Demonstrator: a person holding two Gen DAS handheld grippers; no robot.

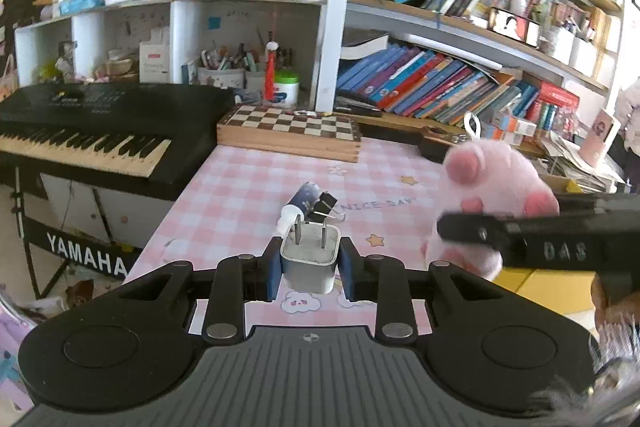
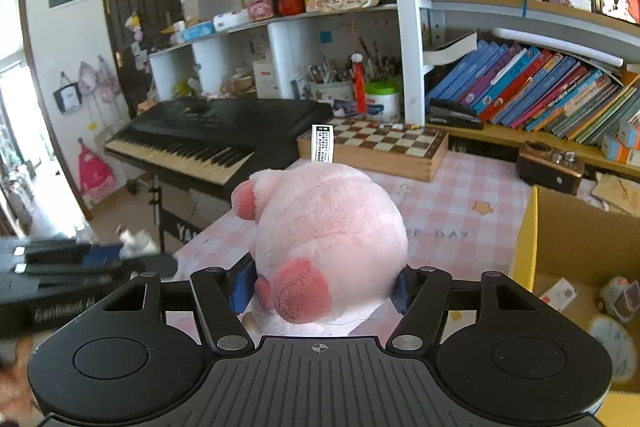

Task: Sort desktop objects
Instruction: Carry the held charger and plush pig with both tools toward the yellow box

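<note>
My left gripper is shut on a white plug charger, prongs pointing up, held above the pink checked tablecloth. My right gripper is shut on a pink plush toy, which fills the space between its blue pads. The plush also shows in the left wrist view, with the right gripper's black finger across it. A dark blue tube and a black binder clip lie on the cloth ahead of the left gripper.
A yellow-edged cardboard box with small items inside stands at the right. A wooden chessboard box lies at the table's back. A Yamaha keyboard stands left of the table. Bookshelves rise behind.
</note>
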